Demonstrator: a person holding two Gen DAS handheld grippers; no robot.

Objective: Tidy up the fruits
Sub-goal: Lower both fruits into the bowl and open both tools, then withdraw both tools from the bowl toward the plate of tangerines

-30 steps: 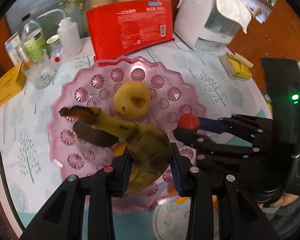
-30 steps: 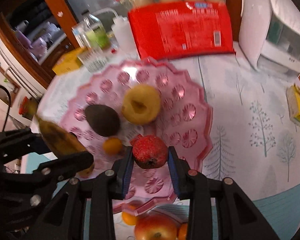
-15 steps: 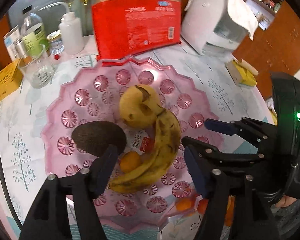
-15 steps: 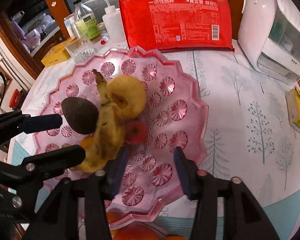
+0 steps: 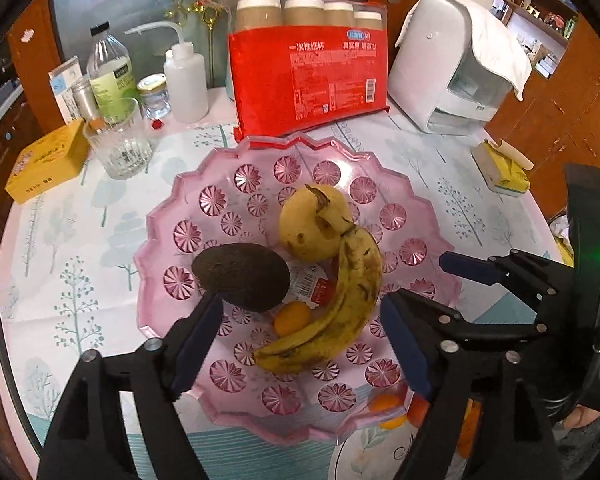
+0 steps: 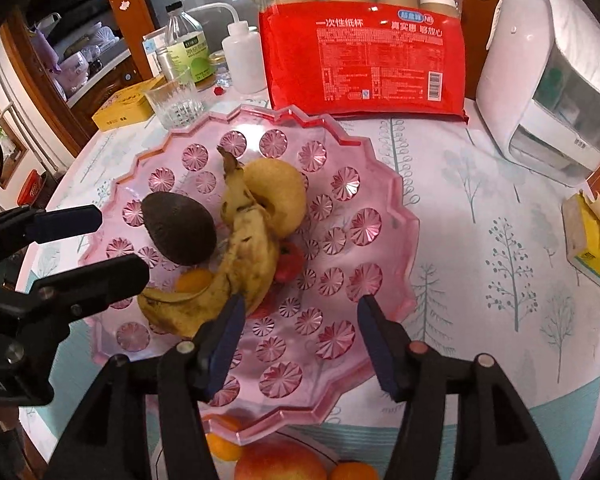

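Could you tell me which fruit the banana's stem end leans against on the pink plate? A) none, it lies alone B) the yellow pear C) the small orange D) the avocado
B: the banana curves up so that its stem end rests against the yellow pear on the pink plate.

Banana (image 5: 340, 304), pear (image 5: 312, 222), avocado (image 5: 240, 276) on pink tray (image 5: 172, 208)
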